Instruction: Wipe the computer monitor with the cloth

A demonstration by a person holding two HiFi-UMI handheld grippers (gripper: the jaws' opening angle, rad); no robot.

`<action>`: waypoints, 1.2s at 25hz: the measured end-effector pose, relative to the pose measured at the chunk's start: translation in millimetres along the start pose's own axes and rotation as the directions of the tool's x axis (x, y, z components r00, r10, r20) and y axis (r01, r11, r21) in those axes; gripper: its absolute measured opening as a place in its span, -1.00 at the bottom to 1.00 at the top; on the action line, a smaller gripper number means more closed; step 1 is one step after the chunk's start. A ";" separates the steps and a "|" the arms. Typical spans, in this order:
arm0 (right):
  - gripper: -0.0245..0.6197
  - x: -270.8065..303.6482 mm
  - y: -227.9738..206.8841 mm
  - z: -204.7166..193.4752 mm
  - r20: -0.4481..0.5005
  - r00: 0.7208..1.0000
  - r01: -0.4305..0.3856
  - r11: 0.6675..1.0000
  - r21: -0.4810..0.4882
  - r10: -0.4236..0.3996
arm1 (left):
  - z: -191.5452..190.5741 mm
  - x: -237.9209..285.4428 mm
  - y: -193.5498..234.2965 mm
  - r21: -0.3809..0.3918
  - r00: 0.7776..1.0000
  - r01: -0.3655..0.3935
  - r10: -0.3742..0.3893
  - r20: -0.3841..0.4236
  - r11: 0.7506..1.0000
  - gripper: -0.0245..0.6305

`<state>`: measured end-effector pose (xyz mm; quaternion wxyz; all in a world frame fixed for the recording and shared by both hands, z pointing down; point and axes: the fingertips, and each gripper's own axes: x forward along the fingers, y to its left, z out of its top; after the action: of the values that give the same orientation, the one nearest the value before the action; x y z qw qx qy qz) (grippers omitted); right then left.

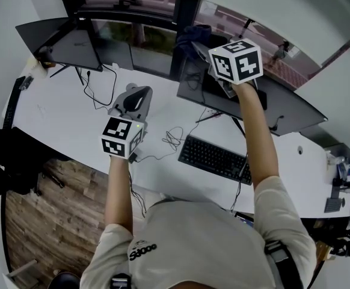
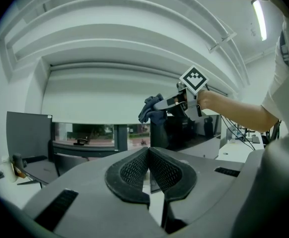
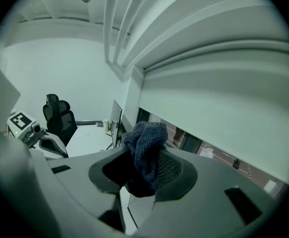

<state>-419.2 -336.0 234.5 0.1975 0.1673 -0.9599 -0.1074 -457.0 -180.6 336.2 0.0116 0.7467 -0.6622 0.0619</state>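
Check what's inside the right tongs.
A dark blue knitted cloth is bunched up and clamped in the right tongs, with its top sticking out above the jaws. The bunch itself hides how much cloth sits deeper between the pads.

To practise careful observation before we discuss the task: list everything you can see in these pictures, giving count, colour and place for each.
desk: one, white, curved, under everything.
left monitor: one, black, at the desk's left end.
right monitor: one, black, ahead on the right.
keyboard: one, black, on the desk before the right monitor.
cables: several, black, loose on the desk between the monitors.
office chair: one, black, beyond the desk.
floor: brown wood, lower left.
cloth: one, dark blue, between the right gripper's jaws.
left gripper: grey, shut on nothing, over the desk.
right gripper: grey, shut on the cloth, raised near the right monitor's top.
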 end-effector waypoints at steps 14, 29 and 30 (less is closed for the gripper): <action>-0.60 -62.9 -35.0 -36.0 -0.060 0.997 0.056 0.998 0.015 -0.055 | 17.4 28.3 -60.1 0.045 0.995 0.101 -0.101 0.009 0.994 -0.87; -0.60 -152.2 -83.2 -88.0 -0.082 0.985 0.154 0.987 0.047 -0.150 | 41.0 73.8 -147.2 0.099 0.982 0.185 -0.187 0.016 0.978 -0.87; -0.60 -159.0 -87.2 -91.6 -0.079 0.985 0.160 0.986 0.053 -0.155 | 42.6 76.9 -153.2 0.100 0.982 0.185 -0.188 0.018 0.978 -0.87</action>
<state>-219.2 -371.3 238.6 0.2191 0.2523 -0.9384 -0.0880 -293.1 -242.0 312.1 -0.0281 0.8060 -0.5854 0.0827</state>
